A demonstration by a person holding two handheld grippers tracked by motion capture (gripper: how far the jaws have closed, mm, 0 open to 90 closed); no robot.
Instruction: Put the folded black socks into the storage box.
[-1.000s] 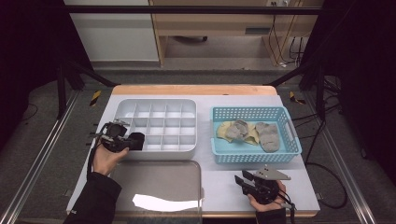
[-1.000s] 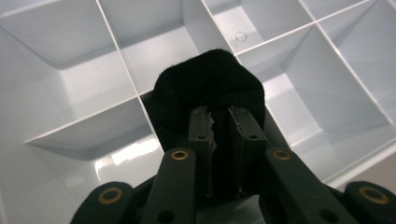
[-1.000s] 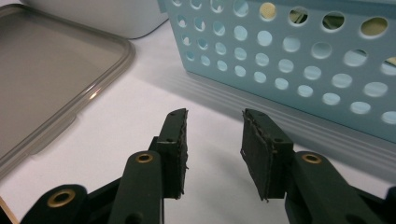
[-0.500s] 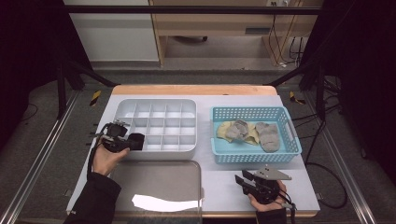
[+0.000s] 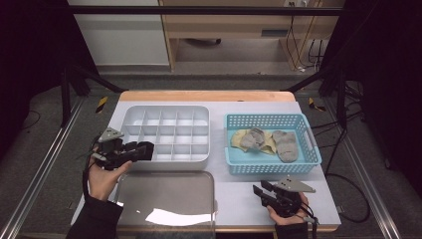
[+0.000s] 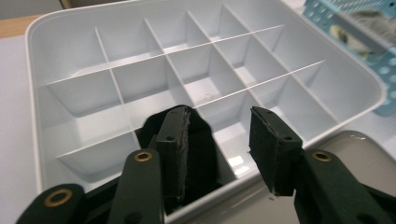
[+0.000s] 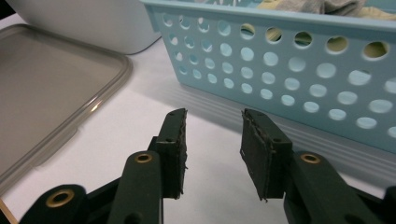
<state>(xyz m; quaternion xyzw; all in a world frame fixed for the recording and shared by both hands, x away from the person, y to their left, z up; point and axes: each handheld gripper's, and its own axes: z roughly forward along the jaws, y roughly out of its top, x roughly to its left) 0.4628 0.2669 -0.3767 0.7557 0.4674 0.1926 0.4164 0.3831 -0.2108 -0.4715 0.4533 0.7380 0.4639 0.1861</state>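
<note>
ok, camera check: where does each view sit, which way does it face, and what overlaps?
High view: above the person's side, facing forward and down on the table; both forearms, the left gripper and the right gripper show.
Left gripper view: rides the left gripper, faces the white divided tray, a black item in a near compartment; its own open jaws show, having just opened.
Right gripper view: rides the right gripper, faces the blue basket; its own open jaws show.
Shared: the grey lid and the basket.
</note>
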